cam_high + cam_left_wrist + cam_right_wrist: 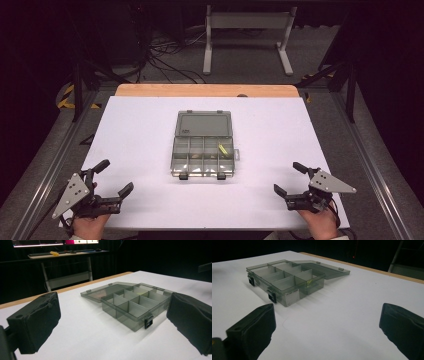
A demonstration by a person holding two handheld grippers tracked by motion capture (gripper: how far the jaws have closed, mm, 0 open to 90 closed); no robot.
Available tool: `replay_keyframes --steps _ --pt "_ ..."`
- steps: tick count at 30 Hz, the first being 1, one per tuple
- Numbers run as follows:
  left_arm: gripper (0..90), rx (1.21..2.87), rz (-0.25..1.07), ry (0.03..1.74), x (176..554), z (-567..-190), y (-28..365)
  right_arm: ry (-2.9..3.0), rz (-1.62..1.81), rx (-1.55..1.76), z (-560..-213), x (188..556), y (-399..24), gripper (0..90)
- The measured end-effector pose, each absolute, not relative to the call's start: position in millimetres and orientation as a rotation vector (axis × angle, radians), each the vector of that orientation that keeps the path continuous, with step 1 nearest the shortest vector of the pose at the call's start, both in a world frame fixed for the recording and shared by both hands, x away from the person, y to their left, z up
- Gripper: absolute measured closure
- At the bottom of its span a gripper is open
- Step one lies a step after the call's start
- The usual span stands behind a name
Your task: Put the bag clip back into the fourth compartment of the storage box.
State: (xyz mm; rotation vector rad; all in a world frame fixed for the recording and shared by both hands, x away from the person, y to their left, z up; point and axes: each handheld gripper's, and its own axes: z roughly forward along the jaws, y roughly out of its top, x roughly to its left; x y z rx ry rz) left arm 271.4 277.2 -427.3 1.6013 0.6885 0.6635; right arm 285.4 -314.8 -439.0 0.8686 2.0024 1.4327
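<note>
- Organizer box (pixel 203 150), smoky-grey see-through plastic w/ divided compartments, sits mid white table (pixel 140 130); lid (pixel 204 123) folded flat back on the far side, two black latches at the near edge.
- Small yellow item (pixel 222 149) lies in a right-hand compartment of the box; can't tell what it is.
- Left gripper (pixel 114 178), black two-jaw w/ grey three-cornered plate, held near the table's near-left corner; jaws spread wide, nothing between them, well apart from box.
- Right gripper (pixel 290 178), same build, near the near-right corner; jaws also wide apart, holding nothing, well apart from box.
- Left gripper view: box (pixel 135 303) ahead between the padded jaws, compartments facing up.
- Right gripper view: box (pixel 287 277) ahead to upper left, white label on its near end wall.
</note>
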Motion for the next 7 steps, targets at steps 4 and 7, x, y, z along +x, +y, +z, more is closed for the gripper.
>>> replay_keyframes --steps 4,7 --pt "0.0 1.606 0.666 0.686 271.4 -427.1 277.2 2.001 1.431 0.865 -439.0 285.9 -315.1 1.4" --pt "0.0 1.606 0.671 0.684 271.0 -426.8 277.2 1.999 1.434 0.864 -438.5 285.0 -315.2 1.4"
